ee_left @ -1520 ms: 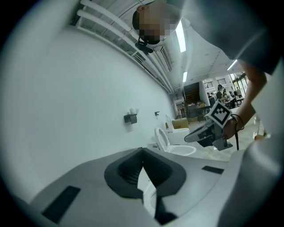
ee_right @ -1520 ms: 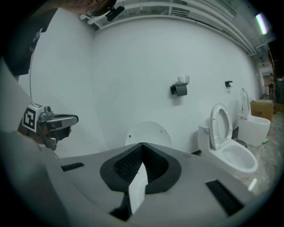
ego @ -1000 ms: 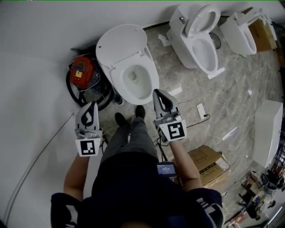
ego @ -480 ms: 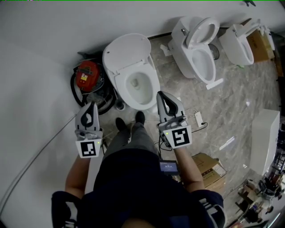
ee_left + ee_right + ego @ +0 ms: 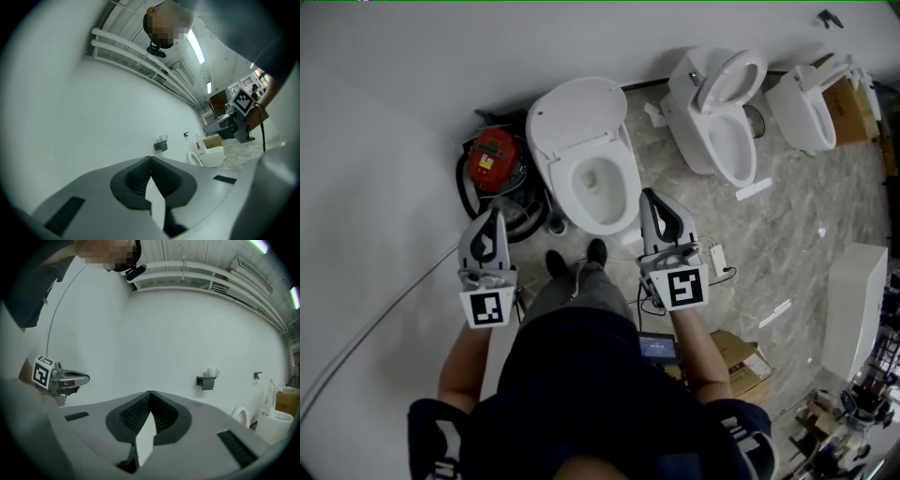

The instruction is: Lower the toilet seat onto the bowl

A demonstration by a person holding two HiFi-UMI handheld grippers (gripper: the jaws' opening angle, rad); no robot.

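The nearest white toilet (image 5: 602,186) stands against the wall with its lid (image 5: 574,114) raised. The bowl opening shows, and I cannot tell whether the seat ring is up with the lid or down on the rim. My left gripper (image 5: 495,216) is held at the toilet's left front, shut and empty, its tips (image 5: 150,158) meeting. My right gripper (image 5: 649,195) is beside the bowl's right front edge, also shut with nothing in it (image 5: 150,392). Neither touches the toilet. Both point level at the white wall.
A red machine (image 5: 492,157) with a black hose sits left of the toilet. Two more toilets (image 5: 722,122) (image 5: 806,89) stand to the right. A cable with a white adapter (image 5: 715,253), cardboard boxes (image 5: 741,352) and a white panel (image 5: 848,300) lie on the marble floor. My feet (image 5: 596,251) are before the bowl.
Both grippers have been lifted, still shut and empty. The head view has shifted, so the toilet now sits lower and further right in the picture.
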